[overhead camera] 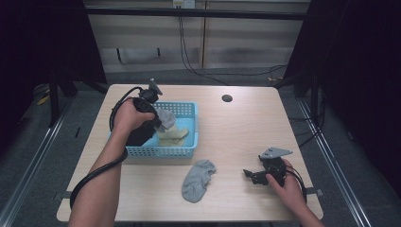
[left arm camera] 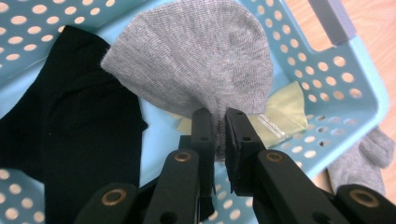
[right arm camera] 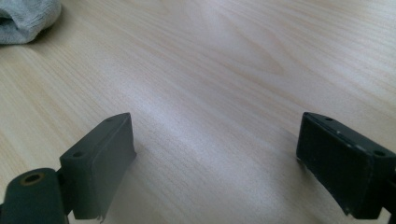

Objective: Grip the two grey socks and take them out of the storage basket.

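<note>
Between the left gripper's (left arm camera: 219, 122) two fingers (left arm camera: 201, 133), a grey sock (left arm camera: 196, 56) is pinched by a bunched fold; the jaws are clamped on the fabric, nearly together. Rest of the sock fans out beyond the fingertips, over the basket (left arm camera: 359, 79).

Count, grey socks: 2. One in the grip, lifted clear of the basket floor; second one (overhead camera: 197, 179) flat on the table (overhead camera: 246, 127), outside the basket's near wall, partly seen past the rim in the left gripper view.

Count, black socks: 1 (left arm camera: 70, 121), lying on the basket floor, to the left of the fingers in the left gripper view, apart from them.

Count, yellowish pieces: 1 (left arm camera: 280, 116), under the held sock, just beyond the fingertips.

Right gripper (overhead camera: 255, 176): low over bare table, fingers (right arm camera: 100, 158) wide apart, nothing between them. Table sock's edge sits well ahead of its left finger in the right gripper view.
</note>
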The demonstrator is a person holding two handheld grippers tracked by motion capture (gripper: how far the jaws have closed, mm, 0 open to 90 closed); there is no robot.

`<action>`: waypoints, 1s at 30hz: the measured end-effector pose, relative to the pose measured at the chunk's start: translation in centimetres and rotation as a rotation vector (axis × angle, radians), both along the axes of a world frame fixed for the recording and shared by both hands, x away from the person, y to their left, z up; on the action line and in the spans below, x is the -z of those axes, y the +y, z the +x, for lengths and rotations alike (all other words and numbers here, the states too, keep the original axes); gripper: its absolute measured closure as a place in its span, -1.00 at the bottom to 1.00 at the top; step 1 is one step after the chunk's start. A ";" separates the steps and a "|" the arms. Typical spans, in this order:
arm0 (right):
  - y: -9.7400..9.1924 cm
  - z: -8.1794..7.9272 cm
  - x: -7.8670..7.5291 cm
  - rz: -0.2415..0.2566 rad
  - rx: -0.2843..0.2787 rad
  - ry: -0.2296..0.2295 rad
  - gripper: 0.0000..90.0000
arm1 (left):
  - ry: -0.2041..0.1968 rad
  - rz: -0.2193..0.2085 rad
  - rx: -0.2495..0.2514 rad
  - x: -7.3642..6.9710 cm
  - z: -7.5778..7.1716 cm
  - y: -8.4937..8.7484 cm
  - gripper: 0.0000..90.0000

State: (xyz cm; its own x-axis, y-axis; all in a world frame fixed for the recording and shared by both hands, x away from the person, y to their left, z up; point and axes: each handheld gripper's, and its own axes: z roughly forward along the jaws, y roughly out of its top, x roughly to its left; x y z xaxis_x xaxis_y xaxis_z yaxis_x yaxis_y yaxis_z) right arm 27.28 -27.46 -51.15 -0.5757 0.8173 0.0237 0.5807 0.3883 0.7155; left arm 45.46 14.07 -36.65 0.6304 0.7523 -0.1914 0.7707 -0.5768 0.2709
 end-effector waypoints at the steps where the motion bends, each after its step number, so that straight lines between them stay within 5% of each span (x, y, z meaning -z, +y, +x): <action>1: 0.0 0.0 0.0 0.000 0.000 0.000 -0.76 | 0.000 0.001 0.005 -0.2 -0.1 0.0 0.84; 14: 0.0 0.0 0.0 -0.001 0.000 -0.002 -0.76 | 0.000 -0.014 0.051 -3.3 -0.8 -0.6 0.84; 30: 0.0 0.0 0.0 -0.001 -0.001 -0.003 -0.76 | -0.005 -0.026 0.142 -4.2 -2.4 -1.8 0.84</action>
State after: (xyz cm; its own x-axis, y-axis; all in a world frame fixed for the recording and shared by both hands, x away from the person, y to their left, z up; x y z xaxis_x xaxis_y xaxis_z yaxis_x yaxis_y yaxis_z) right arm 27.30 -27.48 -51.16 -0.5767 0.8167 0.0211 0.5782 0.3898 0.7167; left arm 43.03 12.25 -32.47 0.7312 0.6503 -0.2062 0.6803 -0.6726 0.2912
